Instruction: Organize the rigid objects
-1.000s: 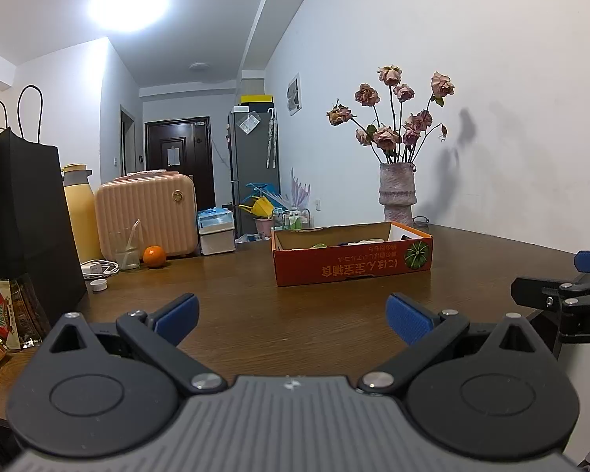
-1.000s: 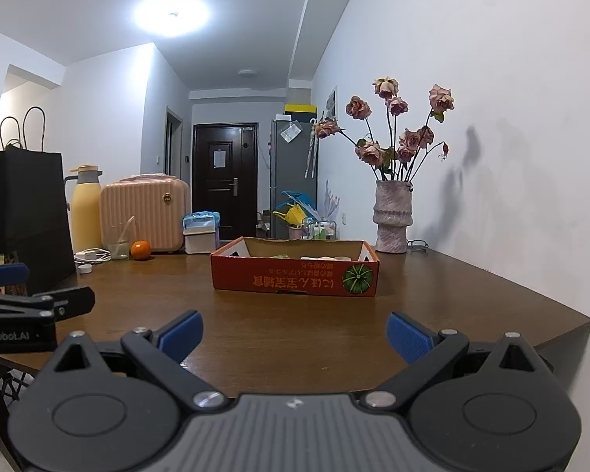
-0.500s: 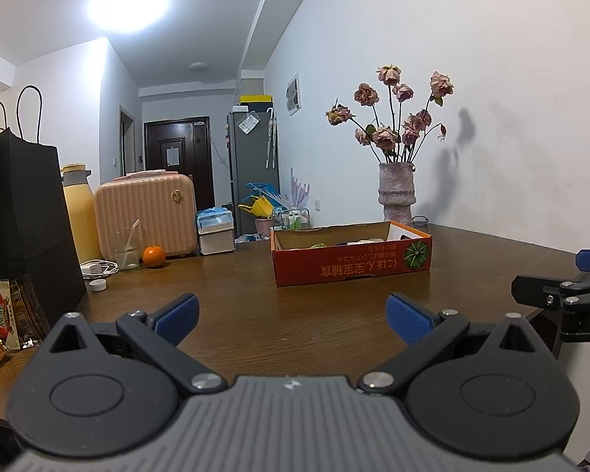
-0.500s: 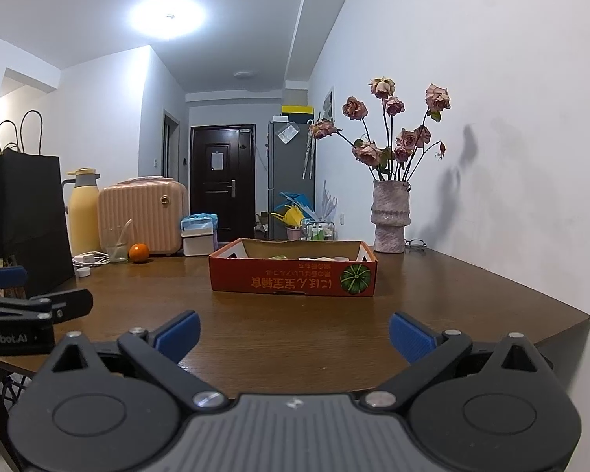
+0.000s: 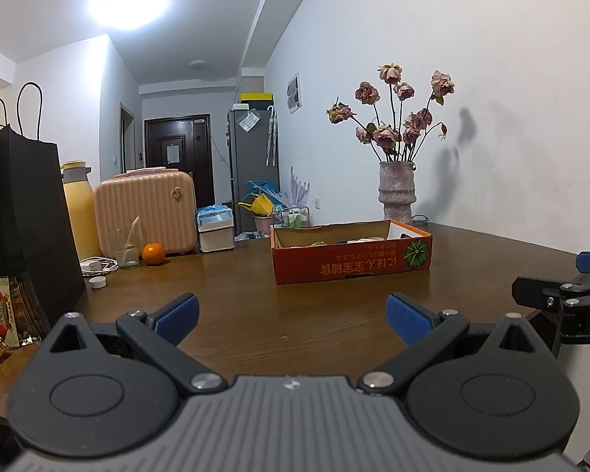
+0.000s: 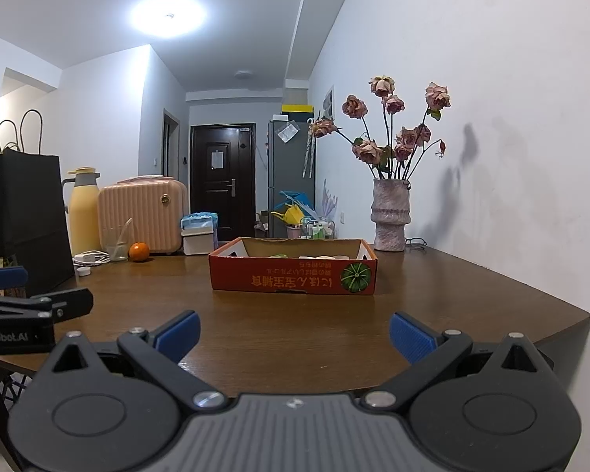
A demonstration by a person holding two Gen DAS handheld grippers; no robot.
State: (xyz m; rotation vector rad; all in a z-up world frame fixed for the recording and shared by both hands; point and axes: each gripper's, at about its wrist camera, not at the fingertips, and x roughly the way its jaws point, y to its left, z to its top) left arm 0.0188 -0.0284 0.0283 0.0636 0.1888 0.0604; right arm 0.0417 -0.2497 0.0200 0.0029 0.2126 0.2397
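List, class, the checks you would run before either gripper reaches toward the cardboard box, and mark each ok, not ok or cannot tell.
1. Left gripper jaws open, holding nothing: ok.
2. Right gripper jaws open, holding nothing: ok.
3. Table bare between the grippers and the cardboard box: ok.
4. Box top open: ok.
5. What lies in the box: cannot tell; only the tops show.
6. Vase stands clear behind the box: ok.

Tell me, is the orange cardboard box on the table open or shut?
Open. The orange cardboard box has no lid, and some items show above its front wall. What they are, I cannot tell.
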